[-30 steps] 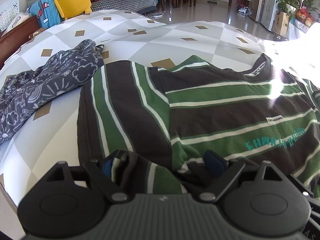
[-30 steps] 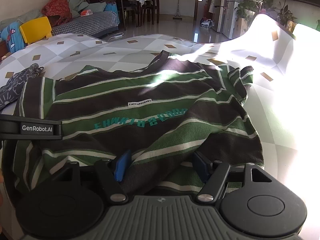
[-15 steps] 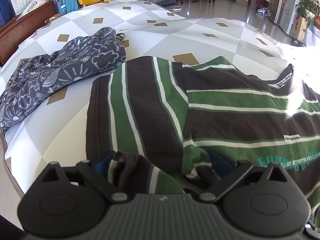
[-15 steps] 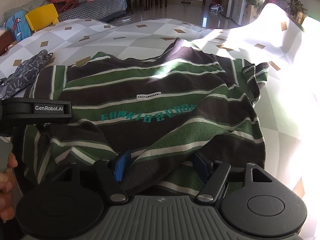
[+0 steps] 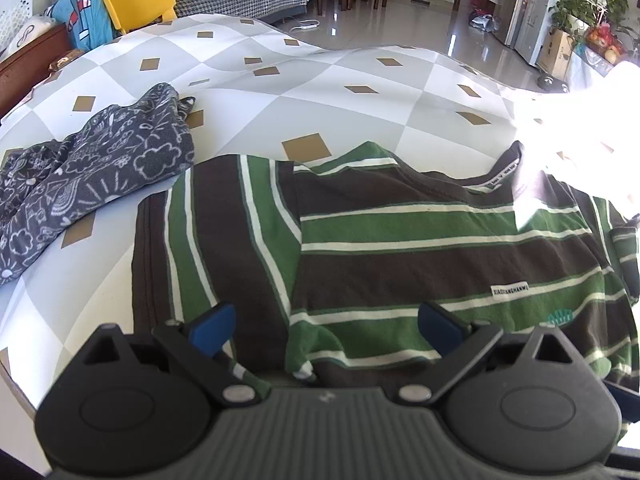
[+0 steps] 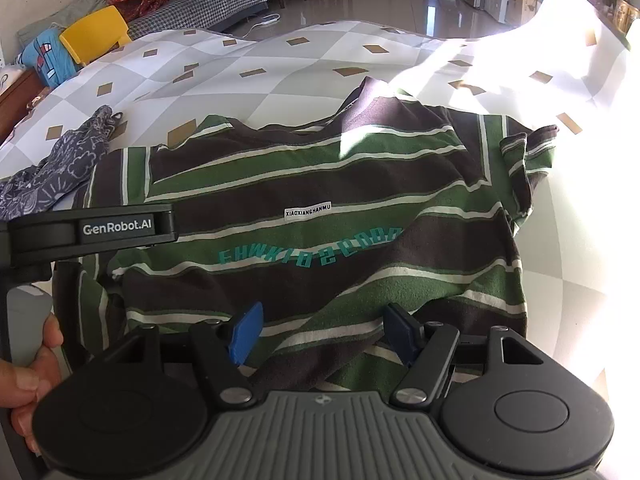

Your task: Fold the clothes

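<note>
Since the earlier frame the left gripper (image 5: 326,326) has spread wide, dropping the striped shirt (image 5: 420,248), while the right gripper (image 6: 326,330), half-spread, grips nothing.

Ahead of your left gripper (image 5: 326,330) lies the green, dark brown and white striped cotton T-shirt (image 5: 420,248), spread front-up on the diamond-patterned sheet, its collar at the far edge. Its sleeve on your left is folded inward over the body, stripes running crosswise to the chest stripes. A white label and teal lettering sit mid-chest. Beyond your right gripper (image 6: 326,334) the other sleeve lies rumpled. The hem nearest you is bunched and wrinkled.
</note>
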{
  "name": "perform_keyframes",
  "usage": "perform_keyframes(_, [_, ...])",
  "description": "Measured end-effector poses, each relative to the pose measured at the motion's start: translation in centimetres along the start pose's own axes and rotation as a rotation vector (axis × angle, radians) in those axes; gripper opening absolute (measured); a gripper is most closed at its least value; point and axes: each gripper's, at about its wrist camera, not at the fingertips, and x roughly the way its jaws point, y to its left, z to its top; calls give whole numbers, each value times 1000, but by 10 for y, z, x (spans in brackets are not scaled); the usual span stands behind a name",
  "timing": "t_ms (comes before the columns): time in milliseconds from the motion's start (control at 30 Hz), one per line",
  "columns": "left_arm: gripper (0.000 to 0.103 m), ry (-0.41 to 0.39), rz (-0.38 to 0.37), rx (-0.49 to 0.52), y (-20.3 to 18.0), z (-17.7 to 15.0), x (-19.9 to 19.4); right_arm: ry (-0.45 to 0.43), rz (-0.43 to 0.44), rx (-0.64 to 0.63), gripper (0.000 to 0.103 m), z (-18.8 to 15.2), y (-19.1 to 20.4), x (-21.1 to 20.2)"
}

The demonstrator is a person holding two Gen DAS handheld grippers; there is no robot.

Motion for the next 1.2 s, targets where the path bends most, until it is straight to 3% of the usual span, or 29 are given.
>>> perform_keyframes(333, [99, 39, -43, 123, -15, 7, -5, 28, 53, -55, 64, 19, -22, 1])
perform_keyframes(667, [99, 102, -30, 202, -21, 20, 13, 45, 60, -58, 64, 37, -41, 11])
perform_keyframes(933, [99, 167, -27, 163, -11, 33, 33, 46, 47, -59, 64, 55, -54, 24])
perform_keyframes(1200, [99, 168, -17, 125, 2, 55, 42, 58, 51, -22, 64, 70, -69, 37])
